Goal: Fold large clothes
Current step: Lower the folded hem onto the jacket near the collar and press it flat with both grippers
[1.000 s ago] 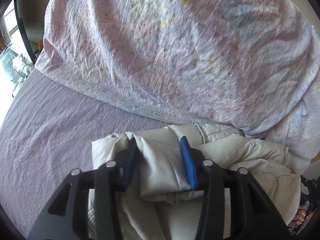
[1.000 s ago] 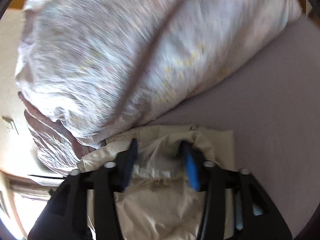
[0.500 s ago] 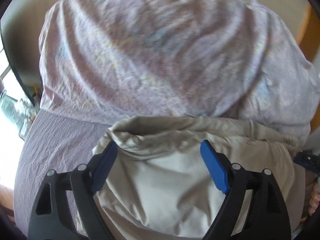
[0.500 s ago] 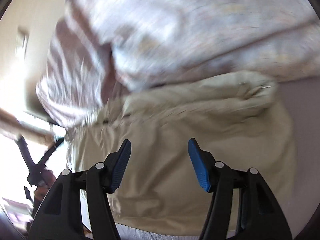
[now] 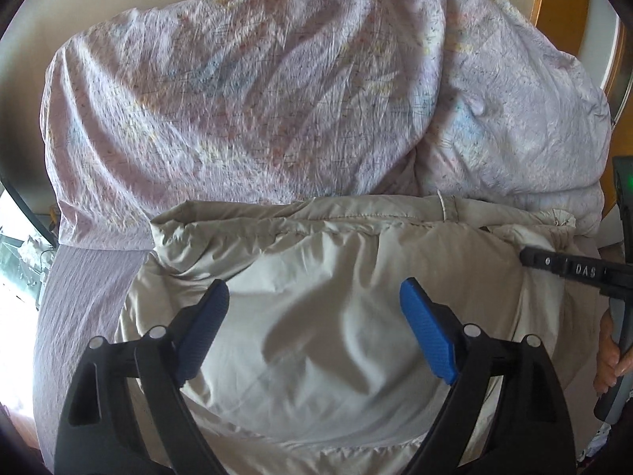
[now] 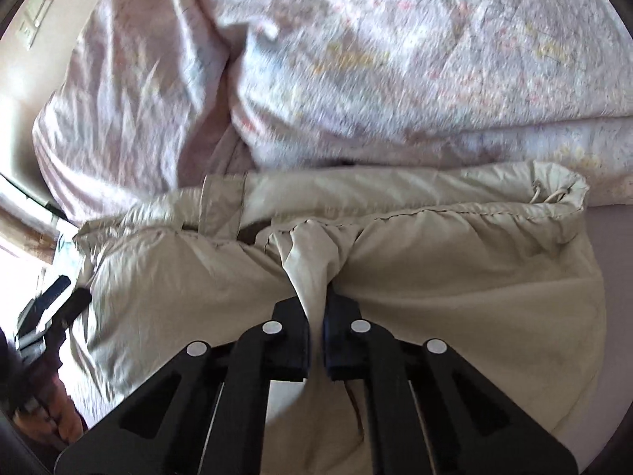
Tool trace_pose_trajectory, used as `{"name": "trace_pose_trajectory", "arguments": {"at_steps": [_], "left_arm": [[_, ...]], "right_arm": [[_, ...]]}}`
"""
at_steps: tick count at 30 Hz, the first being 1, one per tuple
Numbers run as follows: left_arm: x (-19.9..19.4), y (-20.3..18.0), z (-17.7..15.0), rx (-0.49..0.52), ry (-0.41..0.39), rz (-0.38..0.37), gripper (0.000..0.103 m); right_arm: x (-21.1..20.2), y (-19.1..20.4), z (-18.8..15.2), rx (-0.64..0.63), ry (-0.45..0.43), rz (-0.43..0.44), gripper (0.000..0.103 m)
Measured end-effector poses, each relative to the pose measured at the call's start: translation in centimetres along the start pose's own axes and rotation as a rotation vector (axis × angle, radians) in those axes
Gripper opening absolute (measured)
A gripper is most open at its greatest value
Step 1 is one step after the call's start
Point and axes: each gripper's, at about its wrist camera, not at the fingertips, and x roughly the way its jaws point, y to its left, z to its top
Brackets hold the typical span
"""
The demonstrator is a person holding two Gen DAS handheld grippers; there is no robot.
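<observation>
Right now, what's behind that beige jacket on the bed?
A big crumpled floral duvet lies right behind the beige jacket, on the purple sheet. Its lower edge is hidden by the jacket.

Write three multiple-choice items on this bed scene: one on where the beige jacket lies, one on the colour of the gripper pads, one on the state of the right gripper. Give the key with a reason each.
1. Where does the beige jacket lie?
A. On the purple sheet, against the crumpled duvet
B. On top of the duvet
C. On the floor

2. What colour are the left gripper pads?
A. Red
B. Blue
C. White

3. What state is the right gripper in?
A. Wide open above the jacket
B. Shut on nothing
C. Shut on a pinch of jacket fabric

Key:
1 A: the jacket rests on the sheet with its far edge at the duvet's foot.
2 B: both pads show bright blue in the left wrist view.
3 C: a ridge of beige cloth runs up between the closed jaws.
</observation>
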Motion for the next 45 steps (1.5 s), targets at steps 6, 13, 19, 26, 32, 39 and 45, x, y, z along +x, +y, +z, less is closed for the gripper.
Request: {"name": "trace_pose_trajectory", "arguments": {"at_steps": [6,13,19,26,32,39,45], "left_arm": [[0.7,1.0,0.0,-0.019,-0.004,0.030,0.088],[2.9,2.9,-0.2,-0.059,0.015,0.093,0.088],[6.1,5.0,-0.9,-0.113,0.063,0.143,0.092],[7.7,5.6,-1.3,-0.096,0.060,0.179,0.096],[8.6,6.7,-1.2,-0.102,0.067,0.177,0.098],[9.5,7.5,-1.2,-0.094,0.062,0.186,0.101],[10.3,8.3,-1.0,-0.089,0.059,0.182,0.101]], "right_arm": [[1.4,0.1,1.8,0.037,-0.048,-0.051,0.004],[4.2,-0.4,1.4,0.103,-0.059,-0.050,0.004],[2.8,-1.6,0.2,0.088,-0.079,0.025,0.019],[-1.6,-3.9,-1.4,0.066,-0.196,0.017,0.053],[-5.1,-6.8,-2.4,0.156,-0.307,0.016,0.055],[-3.3,-9.0,-2.7,0.132,-0.227,-0.136,0.055],[-0.2,-10.5,-2.8,0.152,-0.170,-0.212,0.055]]}}
